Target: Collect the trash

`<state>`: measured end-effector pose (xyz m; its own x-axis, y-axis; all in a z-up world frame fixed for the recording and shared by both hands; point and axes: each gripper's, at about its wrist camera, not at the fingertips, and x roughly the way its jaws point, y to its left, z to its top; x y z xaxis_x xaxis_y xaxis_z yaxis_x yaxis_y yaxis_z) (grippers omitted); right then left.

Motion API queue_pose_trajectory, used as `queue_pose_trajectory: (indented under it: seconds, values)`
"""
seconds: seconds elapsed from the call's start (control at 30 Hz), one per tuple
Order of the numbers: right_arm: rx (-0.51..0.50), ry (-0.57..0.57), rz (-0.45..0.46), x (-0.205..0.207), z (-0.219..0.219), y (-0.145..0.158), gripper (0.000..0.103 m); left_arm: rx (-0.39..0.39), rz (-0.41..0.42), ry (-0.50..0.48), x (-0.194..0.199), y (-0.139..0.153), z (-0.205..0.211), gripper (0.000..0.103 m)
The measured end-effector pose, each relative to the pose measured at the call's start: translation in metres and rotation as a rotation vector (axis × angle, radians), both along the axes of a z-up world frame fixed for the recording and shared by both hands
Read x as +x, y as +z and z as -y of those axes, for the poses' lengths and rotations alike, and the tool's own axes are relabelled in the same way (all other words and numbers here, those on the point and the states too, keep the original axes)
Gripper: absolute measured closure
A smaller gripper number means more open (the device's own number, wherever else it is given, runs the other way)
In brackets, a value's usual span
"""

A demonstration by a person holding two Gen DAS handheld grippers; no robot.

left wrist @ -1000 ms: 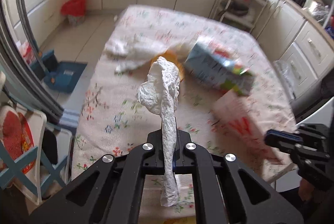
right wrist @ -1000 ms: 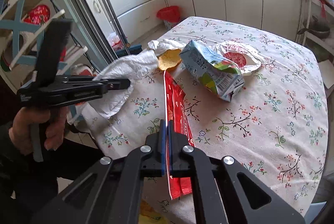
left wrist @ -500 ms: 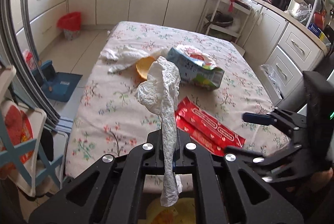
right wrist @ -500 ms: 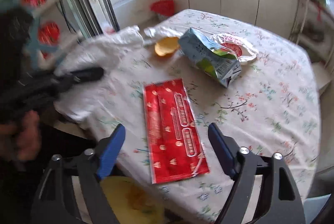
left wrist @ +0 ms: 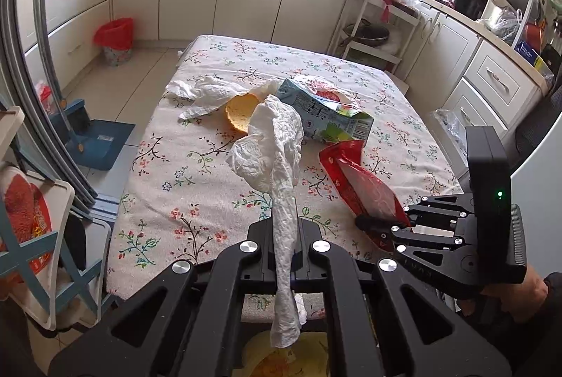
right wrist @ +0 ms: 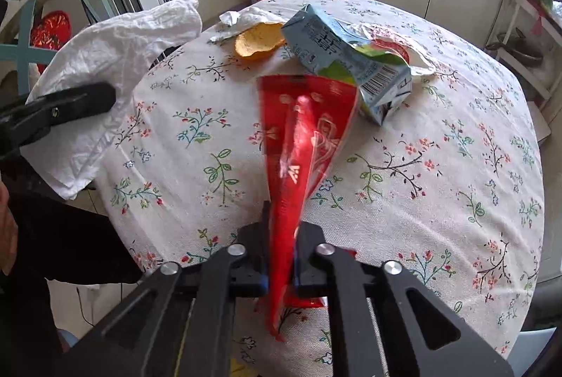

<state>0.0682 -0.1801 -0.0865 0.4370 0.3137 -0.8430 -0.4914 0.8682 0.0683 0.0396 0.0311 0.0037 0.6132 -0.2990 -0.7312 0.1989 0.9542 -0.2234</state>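
— Two grippers, both clamped on trash. Start at the left: what's there?

— Off the table's left edge, a blue dustpan (left wrist: 102, 141) on the floor and a red-lined bin (left wrist: 116, 40) by the cabinets. Then the left gripper (left wrist: 285, 229), jaws pinched tight on a crumpled white tissue (left wrist: 277, 159), which stands up above the fingers and also hangs below them.

— And on the floral tablecloth (left wrist: 196, 187) itself?

— At the far left lies another crumpled white paper (left wrist: 207, 91), touching an orange peel cup (left wrist: 240, 112). Just right of that, a crushed blue-green carton (left wrist: 326, 117) on its side, with a white wrapper with a red print (right wrist: 397, 48) under its far end.

— Further right?

— The right gripper (right wrist: 282, 236), closed on a red foil wrapper (right wrist: 305, 131). The wrapper is folded between the jaws, fanning out toward the carton, its far corner near the carton's barcode end. A hand (left wrist: 520, 292) grips the handle at the right edge.
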Motion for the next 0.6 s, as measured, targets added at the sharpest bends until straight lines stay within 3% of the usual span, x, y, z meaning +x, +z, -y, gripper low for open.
queue_pose_trajectory:
  seconds: [0.13,0.3,0.6]
  values:
    - [0.026,0.000,0.014,-0.003,0.002,0.008,0.100,-0.006,0.011,-0.002,-0.006,0.002,0.001,0.100]
    - [0.131,-0.004,0.054,-0.031,0.009,0.031,0.100,-0.017,0.023,-0.011,-0.032,0.001,0.003,0.100]
    - [0.189,0.022,0.009,-0.106,0.008,0.020,0.099,-0.017,0.021,-0.026,-0.086,-0.007,0.008,0.100]
